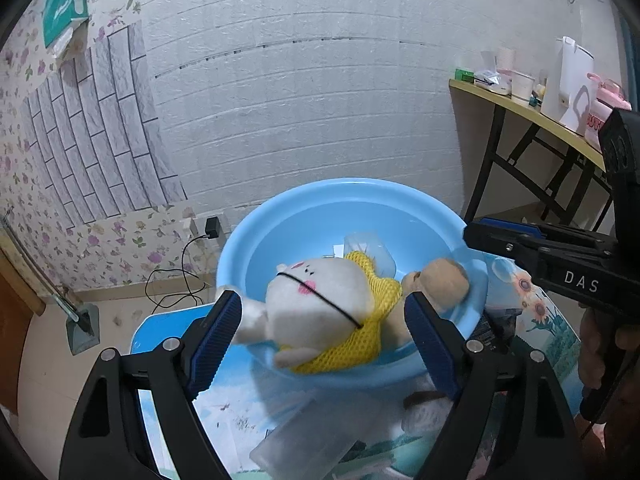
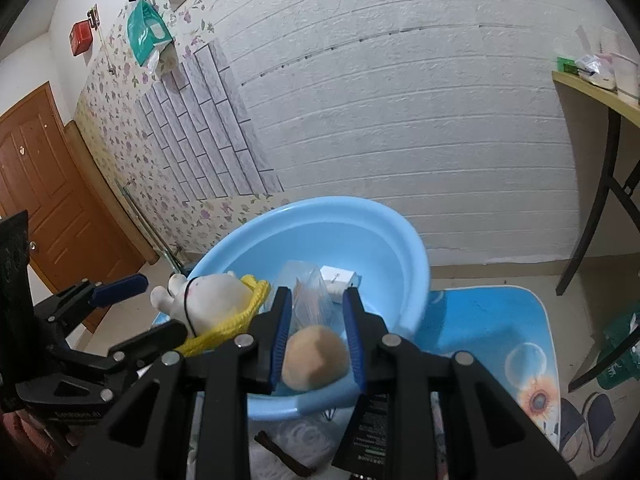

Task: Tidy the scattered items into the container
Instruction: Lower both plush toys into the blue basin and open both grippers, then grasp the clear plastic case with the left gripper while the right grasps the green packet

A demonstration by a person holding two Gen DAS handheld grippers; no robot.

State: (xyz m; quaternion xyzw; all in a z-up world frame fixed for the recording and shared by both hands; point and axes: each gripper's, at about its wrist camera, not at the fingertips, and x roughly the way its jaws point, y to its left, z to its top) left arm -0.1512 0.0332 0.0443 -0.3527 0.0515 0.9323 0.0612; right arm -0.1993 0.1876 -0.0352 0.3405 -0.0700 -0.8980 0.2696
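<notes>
A light blue plastic basin point(image 1: 280, 216) point(image 2: 384, 232) stands on a blue mat. A white plush doll in a yellow mesh dress point(image 1: 320, 300) point(image 2: 212, 300) lies over the basin's near rim. My left gripper point(image 1: 324, 332) is open around it, with gaps on both sides. A tan plush ball point(image 2: 314, 358) point(image 1: 444, 276) lies between the blue pads of my right gripper point(image 2: 318, 340); whether they press on it I cannot tell. A clear plastic bag point(image 2: 308, 292) and a small white box point(image 2: 340, 278) lie inside the basin.
A clear plastic case point(image 1: 304, 436) and a white cloth point(image 2: 296, 436) lie on the mat point(image 2: 492, 320) in front of the basin. A black packet point(image 2: 372, 432) sits by the right gripper. A yellow folding table point(image 1: 532, 116) with cups stands at right. Slippers point(image 2: 596, 416) lie on the floor.
</notes>
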